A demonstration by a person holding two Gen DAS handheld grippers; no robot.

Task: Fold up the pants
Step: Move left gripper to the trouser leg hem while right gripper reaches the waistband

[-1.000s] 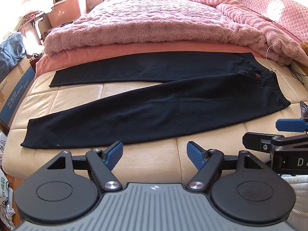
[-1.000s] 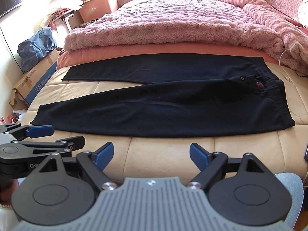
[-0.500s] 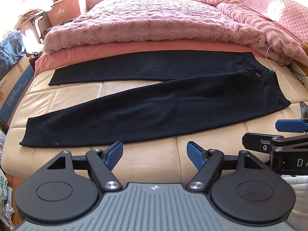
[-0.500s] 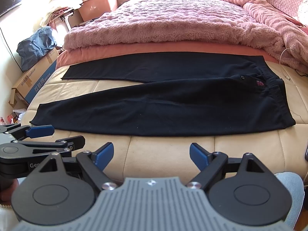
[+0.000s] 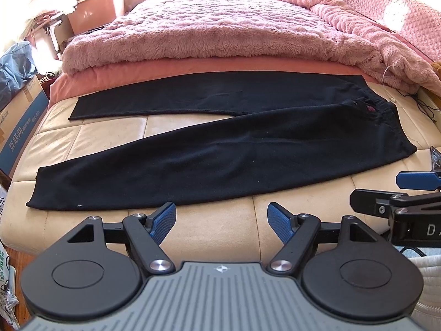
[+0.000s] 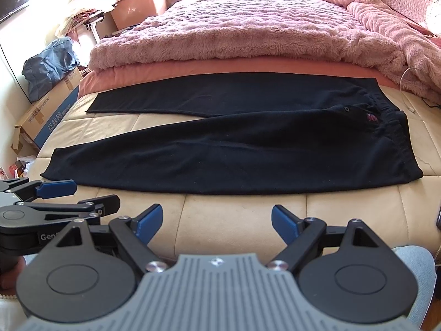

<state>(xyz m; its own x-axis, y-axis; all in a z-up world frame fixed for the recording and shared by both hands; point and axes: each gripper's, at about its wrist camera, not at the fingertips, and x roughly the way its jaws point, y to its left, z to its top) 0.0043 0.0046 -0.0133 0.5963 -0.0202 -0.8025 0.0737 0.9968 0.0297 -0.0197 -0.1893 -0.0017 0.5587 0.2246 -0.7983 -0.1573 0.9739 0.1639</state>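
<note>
Your left gripper [image 5: 222,222] sits at the bottom middle of the left wrist view. Its jaws are spread wide and hold nothing. Your right gripper [image 6: 216,222] sits at the bottom middle of the right wrist view. Its jaws are spread wide too, and they hold nothing. Both hang over the cream cushion [image 5: 215,229] at the near edge, just short of the cloth and not touching it.

You can see each gripper from the other's camera. The right one shows at the lower right edge of the left wrist view, and the left one at the lower left edge of the right wrist view.

Past the jaws lie the black pants [image 5: 220,151], flat across the middle of both frames. Their long side runs from left to right. The waistband [image 6: 391,118] is on the right side of the frame. The two legs point to the left and spread apart like a narrow V. The near leg ends at the lower left. The far leg ends higher up on the left.

Behind the pants, a fluffy pink blanket [image 5: 220,30] fills the upper part of the frame. A cardboard box [image 6: 46,110] stands at the left edge.
</note>
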